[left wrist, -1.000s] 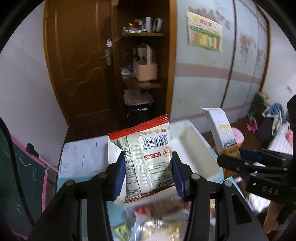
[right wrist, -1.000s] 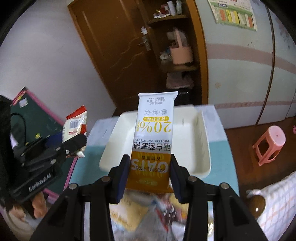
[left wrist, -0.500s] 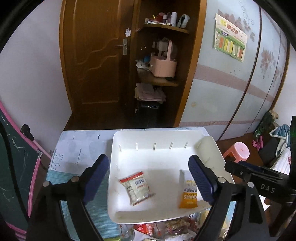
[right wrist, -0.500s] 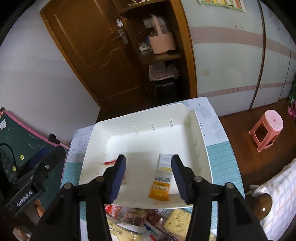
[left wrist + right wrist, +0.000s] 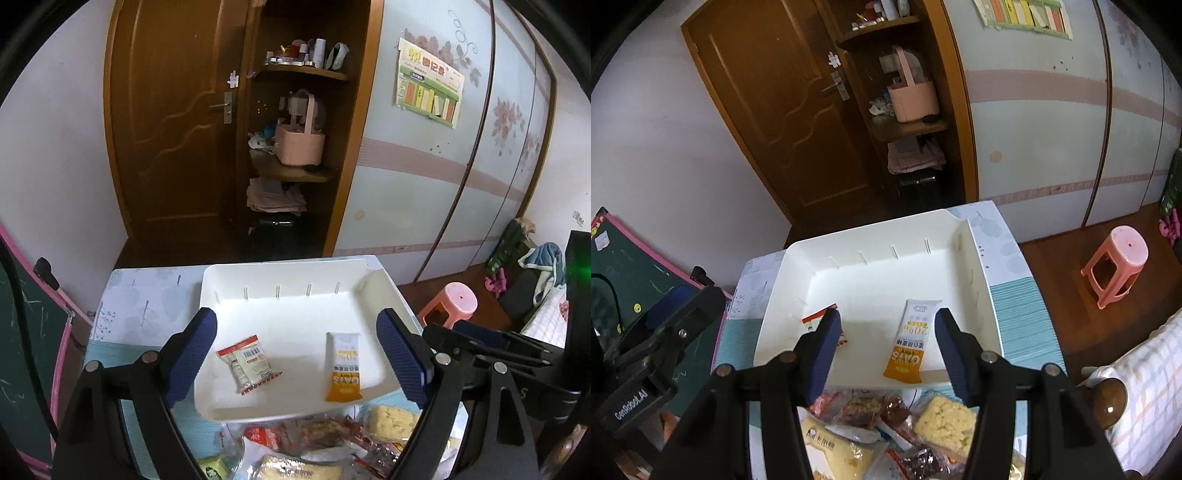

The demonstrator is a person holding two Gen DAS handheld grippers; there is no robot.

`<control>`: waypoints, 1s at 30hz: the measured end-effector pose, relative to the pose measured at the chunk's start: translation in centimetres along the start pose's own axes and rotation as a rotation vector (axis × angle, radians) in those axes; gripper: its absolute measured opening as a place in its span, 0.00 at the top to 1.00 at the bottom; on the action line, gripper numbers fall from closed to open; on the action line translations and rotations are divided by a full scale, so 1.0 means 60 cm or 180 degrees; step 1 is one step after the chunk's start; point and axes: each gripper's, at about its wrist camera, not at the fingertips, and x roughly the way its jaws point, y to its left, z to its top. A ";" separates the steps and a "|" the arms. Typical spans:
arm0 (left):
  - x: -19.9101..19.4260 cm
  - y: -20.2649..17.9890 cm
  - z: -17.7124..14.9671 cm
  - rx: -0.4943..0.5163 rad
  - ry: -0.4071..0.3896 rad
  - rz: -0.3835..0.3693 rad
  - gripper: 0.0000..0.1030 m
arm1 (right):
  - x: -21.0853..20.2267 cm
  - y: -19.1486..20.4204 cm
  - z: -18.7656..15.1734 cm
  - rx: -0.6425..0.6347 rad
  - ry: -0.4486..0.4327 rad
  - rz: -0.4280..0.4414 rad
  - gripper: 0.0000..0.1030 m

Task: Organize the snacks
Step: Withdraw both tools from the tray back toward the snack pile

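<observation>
Left wrist view: left hand-held gripper (image 5: 297,360) wide open, empty; right hand-held gripper (image 5: 886,341) partly open, empty. Red-edged packet (image 5: 248,363) and oat bar (image 5: 344,365) lie apart in white tray (image 5: 280,273). Next: pick singly from snack pile (image 5: 886,435) on desk (image 5: 1015,306), grip packet edges.

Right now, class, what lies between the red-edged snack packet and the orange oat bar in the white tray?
Nothing: only bare tray floor separates the red-edged snack packet and the orange oat bar. The left wrist view shows it best.
</observation>
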 end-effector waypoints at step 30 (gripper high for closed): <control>-0.231 -0.086 -0.037 0.0276 -0.0266 0.0116 0.26 | -0.233 0.047 -0.094 -0.0593 -0.0530 -0.0070 0.47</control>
